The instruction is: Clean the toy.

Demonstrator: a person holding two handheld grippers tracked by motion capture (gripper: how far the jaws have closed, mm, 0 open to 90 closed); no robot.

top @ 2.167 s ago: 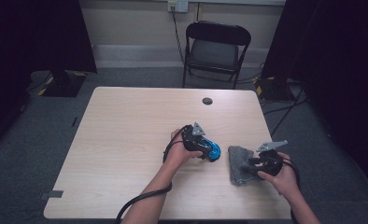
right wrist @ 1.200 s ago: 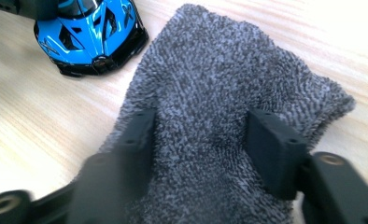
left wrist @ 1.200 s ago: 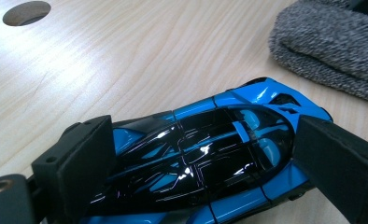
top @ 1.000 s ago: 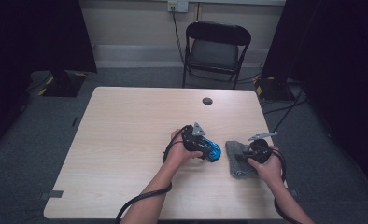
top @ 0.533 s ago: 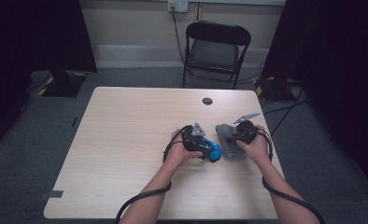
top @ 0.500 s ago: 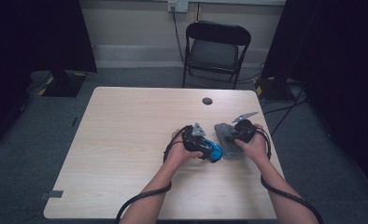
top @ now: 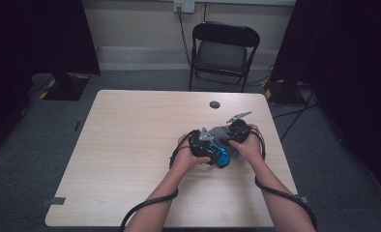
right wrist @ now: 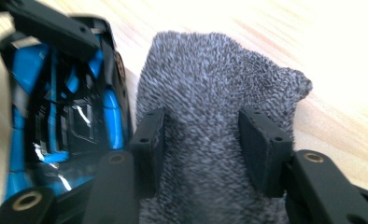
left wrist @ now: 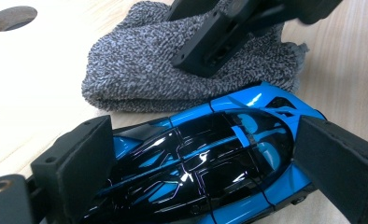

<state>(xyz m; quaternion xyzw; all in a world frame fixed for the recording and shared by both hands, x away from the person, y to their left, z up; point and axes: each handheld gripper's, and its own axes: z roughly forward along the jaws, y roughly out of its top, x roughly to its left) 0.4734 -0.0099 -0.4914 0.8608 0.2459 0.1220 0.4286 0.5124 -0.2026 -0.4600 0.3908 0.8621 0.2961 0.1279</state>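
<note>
A blue and black toy car (top: 222, 157) lies on the table, and my left gripper (top: 212, 147) is shut on it. In the left gripper view the pads hold the car (left wrist: 238, 140) at both ends, with the gripper (left wrist: 210, 161) low over the table. A grey knitted cloth (top: 220, 131) rests right behind the car, touching it. My right gripper (top: 229, 137) sits over the cloth. Its jaws have just been opening. In the right gripper view the cloth (right wrist: 210, 84) bulges between the spread pads of that gripper (right wrist: 204, 135), with the car (right wrist: 56, 93) at the left.
The wooden table (top: 130, 145) has a round dark hole (top: 214, 104) near its far edge. A black folding chair (top: 225, 48) stands behind the table. A cable runs from each gripper off the near edge. A dark stand (top: 65, 87) sits on the floor at far left.
My right hand has carried the grey cloth leftward and away from the near edge until it rests against the car. My left hand and the car have stayed put.
</note>
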